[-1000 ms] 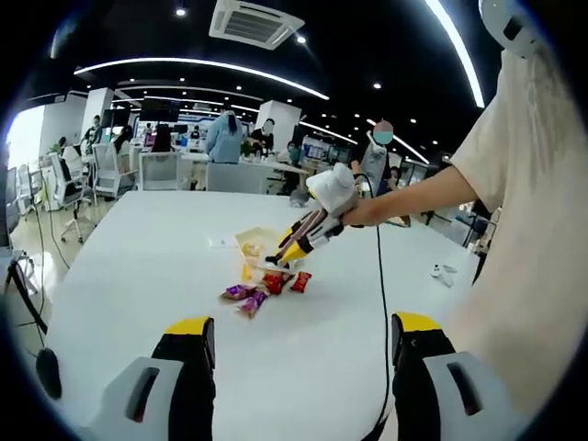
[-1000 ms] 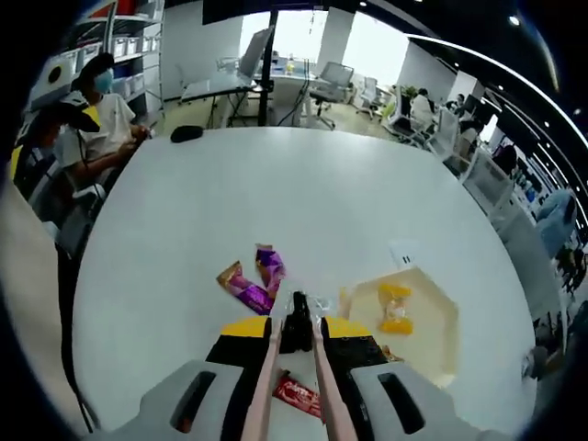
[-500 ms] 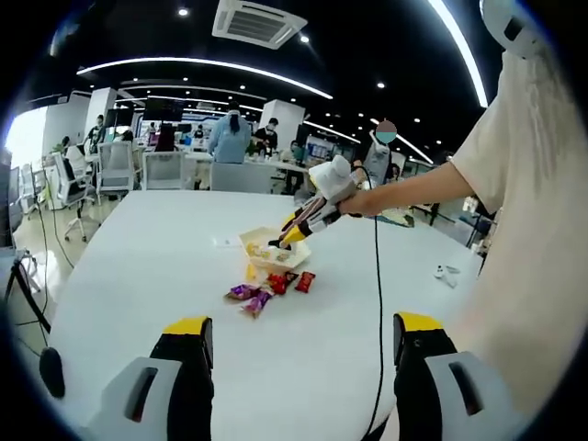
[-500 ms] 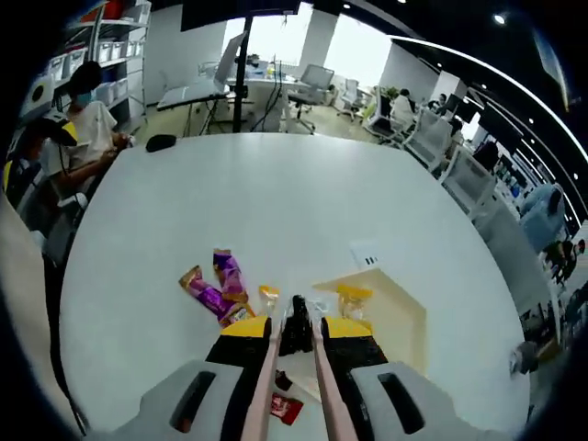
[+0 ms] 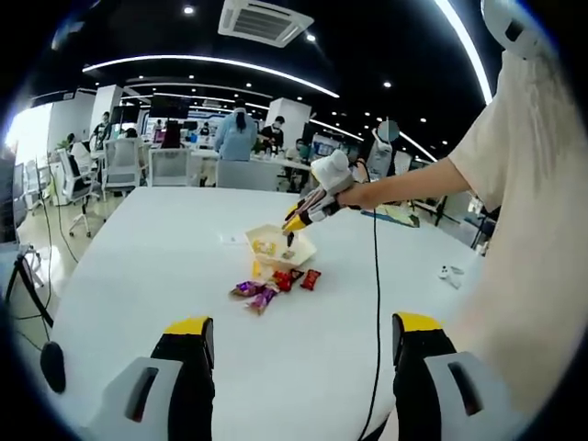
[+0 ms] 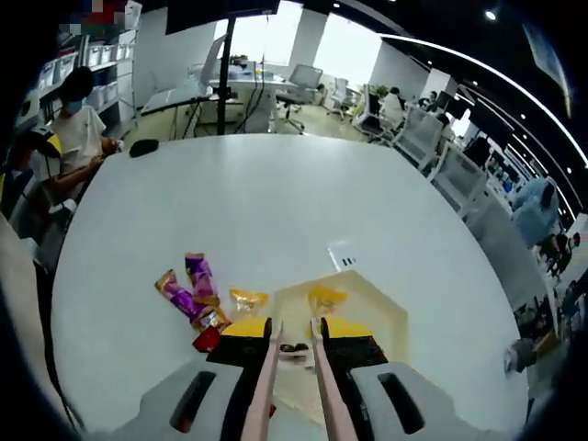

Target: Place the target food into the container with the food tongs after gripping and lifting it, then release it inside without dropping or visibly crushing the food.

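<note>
My right gripper (image 6: 296, 329) is shut on the food tongs (image 6: 274, 367), which run forward between its yellow-tipped jaws. The tongs' two arms stand slightly apart over the cream container (image 6: 377, 317). A small dark piece of food (image 6: 294, 349) shows in the gap between them; I cannot tell whether they touch it. A yellow packet (image 6: 323, 299) lies in the container. In the left gripper view a hand holds the right gripper (image 5: 303, 213), its tongs (image 5: 290, 237) pointing down into the container (image 5: 280, 248). My left gripper (image 5: 303, 344) is open, low over the near table.
Purple packets (image 6: 188, 283), a yellow one (image 6: 246, 300) and a red one (image 6: 207, 338) lie on the white table (image 6: 257, 211) left of the container. A black cable (image 5: 375, 303) trails off the right gripper. A person (image 6: 73, 129) sits at the far left edge.
The right gripper has travelled from above the loose packets to above the container. The tongs' tips, earlier pinched together on the dark piece, have spread apart. The left gripper has stayed put.
</note>
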Motion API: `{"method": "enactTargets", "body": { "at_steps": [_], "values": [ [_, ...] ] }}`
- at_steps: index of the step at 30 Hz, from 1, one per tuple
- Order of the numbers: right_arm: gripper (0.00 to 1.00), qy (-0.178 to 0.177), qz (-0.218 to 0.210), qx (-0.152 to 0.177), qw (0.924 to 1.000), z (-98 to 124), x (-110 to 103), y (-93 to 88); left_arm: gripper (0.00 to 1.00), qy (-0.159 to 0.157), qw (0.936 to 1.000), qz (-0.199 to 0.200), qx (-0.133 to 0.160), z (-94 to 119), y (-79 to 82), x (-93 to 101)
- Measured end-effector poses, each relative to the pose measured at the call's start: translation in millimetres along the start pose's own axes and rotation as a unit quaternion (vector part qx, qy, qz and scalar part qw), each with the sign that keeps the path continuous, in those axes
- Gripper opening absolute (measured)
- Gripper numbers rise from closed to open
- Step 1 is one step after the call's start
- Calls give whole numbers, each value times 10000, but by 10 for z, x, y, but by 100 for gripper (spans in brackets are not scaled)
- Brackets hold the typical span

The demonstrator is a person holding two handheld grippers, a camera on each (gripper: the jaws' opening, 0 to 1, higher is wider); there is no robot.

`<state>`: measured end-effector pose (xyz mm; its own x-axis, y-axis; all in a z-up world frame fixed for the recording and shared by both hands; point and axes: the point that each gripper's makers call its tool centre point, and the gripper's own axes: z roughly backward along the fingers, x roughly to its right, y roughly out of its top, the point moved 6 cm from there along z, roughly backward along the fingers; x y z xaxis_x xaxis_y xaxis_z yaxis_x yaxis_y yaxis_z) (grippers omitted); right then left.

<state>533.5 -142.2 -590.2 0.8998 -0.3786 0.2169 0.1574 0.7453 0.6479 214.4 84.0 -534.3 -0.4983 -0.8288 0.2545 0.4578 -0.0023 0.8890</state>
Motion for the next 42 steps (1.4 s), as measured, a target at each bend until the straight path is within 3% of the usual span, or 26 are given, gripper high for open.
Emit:
{"method": "enactTargets", "body": {
  "at_steps": [14,21,28,33,42],
  "values": [
    [20,-170,-63,-27,9998,-33,202,-65,79,12,10000,52,-57,-52,-17,-8],
    [20,-569,-542,144,9968,110,493,-145,78,11,10000,80,-53,-70,-19,-7],
    [21,-1008,-928,158,9904,284,666,-365,78,-54,9999,52,-66,-121,-3,6],
    [21,-900,-791,-5,9928,292,520,-468,78,-104,9999,39,-68,-145,0,24],
    [21,-211,-238,-175,9993,117,-123,-473,78,-169,9998,-9,-39,-158,23,72]
  ]
}}
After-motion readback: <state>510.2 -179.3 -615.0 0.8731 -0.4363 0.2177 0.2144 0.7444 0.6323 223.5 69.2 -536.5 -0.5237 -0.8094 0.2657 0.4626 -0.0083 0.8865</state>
